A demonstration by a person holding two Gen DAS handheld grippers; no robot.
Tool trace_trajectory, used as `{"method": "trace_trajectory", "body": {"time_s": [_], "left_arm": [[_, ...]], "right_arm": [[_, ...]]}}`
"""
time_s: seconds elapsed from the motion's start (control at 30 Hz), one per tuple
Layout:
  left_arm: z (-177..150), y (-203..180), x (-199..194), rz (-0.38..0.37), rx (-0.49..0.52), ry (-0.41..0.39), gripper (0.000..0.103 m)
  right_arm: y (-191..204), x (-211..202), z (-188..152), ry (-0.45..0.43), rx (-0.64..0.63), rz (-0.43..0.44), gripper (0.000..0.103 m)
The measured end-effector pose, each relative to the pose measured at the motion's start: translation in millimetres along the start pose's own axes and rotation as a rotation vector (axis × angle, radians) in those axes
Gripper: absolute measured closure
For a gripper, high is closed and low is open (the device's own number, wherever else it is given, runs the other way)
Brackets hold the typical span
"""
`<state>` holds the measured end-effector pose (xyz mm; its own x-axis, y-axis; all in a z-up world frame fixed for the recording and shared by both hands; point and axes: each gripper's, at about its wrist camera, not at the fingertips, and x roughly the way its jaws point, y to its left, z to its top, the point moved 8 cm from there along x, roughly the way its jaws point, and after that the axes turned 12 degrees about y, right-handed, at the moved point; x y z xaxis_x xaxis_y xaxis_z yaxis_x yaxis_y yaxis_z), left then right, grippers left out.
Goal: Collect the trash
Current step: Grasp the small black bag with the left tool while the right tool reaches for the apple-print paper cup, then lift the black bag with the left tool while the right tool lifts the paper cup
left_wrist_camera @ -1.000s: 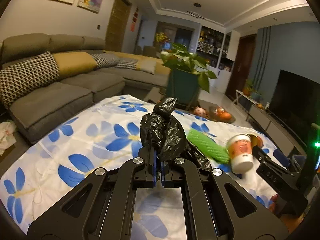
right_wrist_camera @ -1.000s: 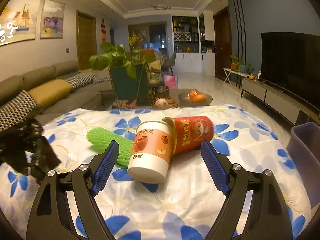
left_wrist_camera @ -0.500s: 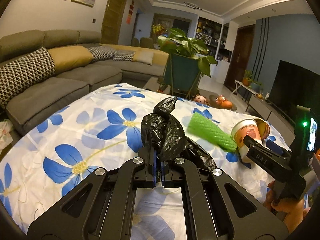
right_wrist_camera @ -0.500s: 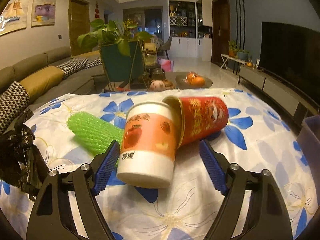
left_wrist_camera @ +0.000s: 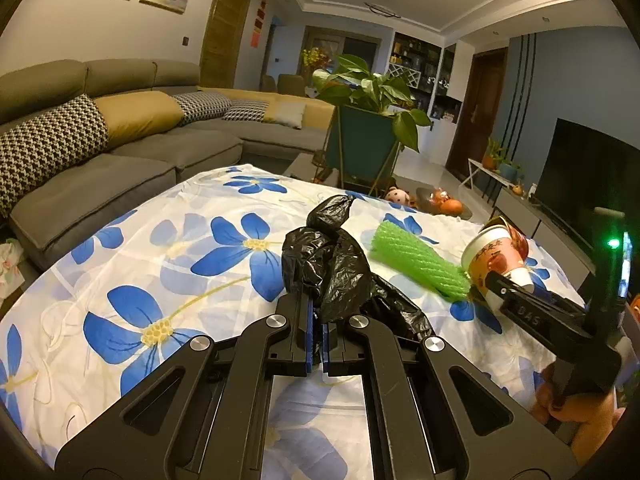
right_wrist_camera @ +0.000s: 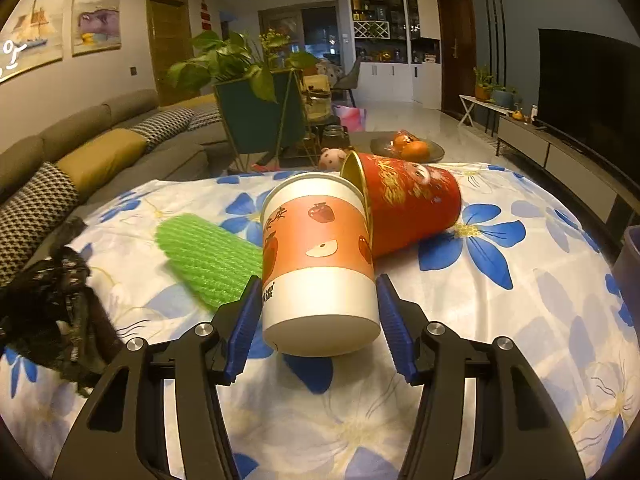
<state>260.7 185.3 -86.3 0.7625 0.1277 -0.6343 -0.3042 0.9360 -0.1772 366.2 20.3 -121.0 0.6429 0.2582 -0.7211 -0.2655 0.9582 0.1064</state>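
Observation:
My left gripper (left_wrist_camera: 318,308) is shut on a crumpled black trash bag (left_wrist_camera: 332,264), which rests on the blue-flowered tablecloth (left_wrist_camera: 160,280); the bag (right_wrist_camera: 52,312) also shows at the left edge of the right wrist view. An orange-and-white paper cup (right_wrist_camera: 320,264) lies with its base towards me, its rim against a red cup (right_wrist_camera: 412,204) on its side. My right gripper (right_wrist_camera: 316,308) straddles the paper cup's base, its jaws closing, blue pads just beside the walls. A green foam net (right_wrist_camera: 204,256) lies left of the cup.
A grey bin (right_wrist_camera: 630,264) stands off the table's right edge. Beyond the table are a potted plant on a stand (left_wrist_camera: 360,148), a low table with a fruit plate (right_wrist_camera: 408,148) and a grey sofa (left_wrist_camera: 100,168). A person's hand (left_wrist_camera: 580,412) holds the right gripper.
The right gripper came forward and down until the paper cup sits between its fingers, and its jaws narrowed. The left gripper still holds the bag and sank slightly.

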Motion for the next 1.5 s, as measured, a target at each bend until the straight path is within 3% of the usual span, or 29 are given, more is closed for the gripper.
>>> {"method": "trace_trajectory", "body": {"time_s": [0.3, 0.8, 1.2, 1.5], "left_arm": [[-4, -5, -9, 0.001, 0.014, -0.005, 0.101], [-20, -44, -50, -0.038, 0.074, -0.026, 0.101], [-25, -109, -86, -0.095, 0.157, -0.056, 0.101], [-34, -183, -110, -0.167, 0.245, -0.075, 0.101]], "right_arm": [[-3, -57, -22, -0.078, -0.03, 0.069, 0.047], [-39, -128, -60, -0.153, 0.005, 0.055, 0.047], [-85, -180, -70, -0.228, 0.052, 0.012, 0.047], [-131, -217, -78, -0.273, 0.103, -0.045, 0.047]]}}
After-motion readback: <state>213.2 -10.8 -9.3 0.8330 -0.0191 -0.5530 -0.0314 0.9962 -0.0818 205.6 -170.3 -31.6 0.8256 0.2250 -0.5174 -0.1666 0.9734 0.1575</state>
